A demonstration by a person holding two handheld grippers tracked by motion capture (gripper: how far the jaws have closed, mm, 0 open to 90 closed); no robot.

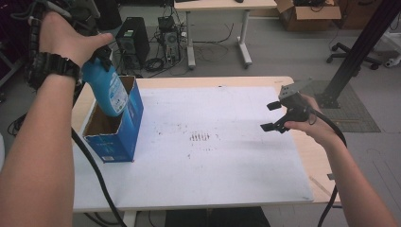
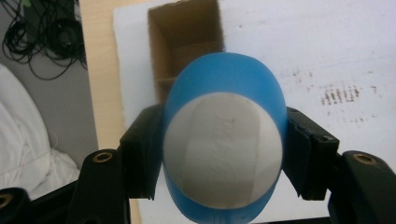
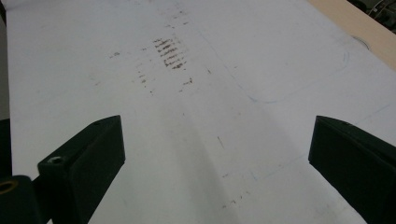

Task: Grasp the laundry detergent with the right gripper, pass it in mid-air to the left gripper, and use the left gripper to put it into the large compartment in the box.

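Hands first: we are holding our left hand [image 1: 66,40] high over the table's left end, forearm rising steeply from the bottom of the high view, wrist bent so the left gripper [image 1: 101,56] is pointing down. Its jaws are clamped on a blue bottle [image 1: 106,87], one black jaw pressing on each side in the left gripper view, where we are looking straight at the bottle's pale end [image 2: 223,149]. The bottle is hanging tilted, its lower end dipping into the open top of a blue cardboard box [image 1: 118,127], which is standing upright on the white sheet [image 1: 217,165] near the left edge. Whether the bottle is touching the box's inner wall we cannot tell.

We are holding our right hand [image 1: 314,123] low and off toward the table's right edge, well apart from the box, with the right gripper [image 1: 272,117] aiming left across the sheet. Its jaws are standing wide apart with nothing between them, just the white sheet and a patch of dark smudges [image 3: 168,53] ahead.

Past the wooden table [image 1: 302,156] we are seeing a computer tower [image 1: 133,40], tangled cables [image 1: 163,59], a second desk [image 1: 222,7] and a cardboard carton [image 1: 307,14] on the floor.
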